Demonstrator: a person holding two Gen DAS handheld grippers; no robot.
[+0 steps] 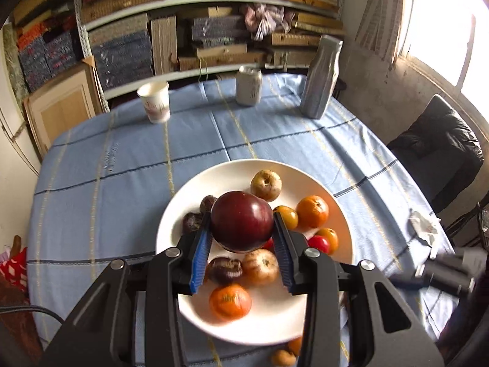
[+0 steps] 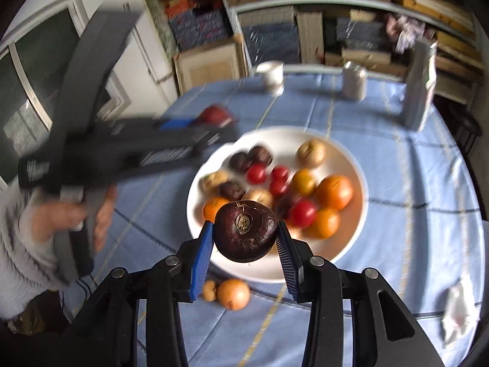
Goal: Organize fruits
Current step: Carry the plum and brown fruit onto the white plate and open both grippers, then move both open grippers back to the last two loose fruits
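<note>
Above the white plate (image 1: 171, 232): left gripper (image 1: 243, 223) pinching a red apple (image 1: 241, 220); right gripper (image 2: 246, 234) pinching a dark purple fruit (image 2: 246, 229).

Motion-smeared black handheld gripper (image 2: 211, 122) streaks across the right wrist view, the person's blurred hand (image 2: 91, 214) beneath it. Two small orange fruits (image 1: 287, 353) sit half hidden behind the left gripper's frame.

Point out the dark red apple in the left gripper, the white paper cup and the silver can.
Dark red apple (image 1: 242, 220), left wrist view, front skin.
White paper cup (image 1: 155, 101), left wrist view, side wall.
Silver can (image 1: 248, 86), left wrist view, side wall.
</note>
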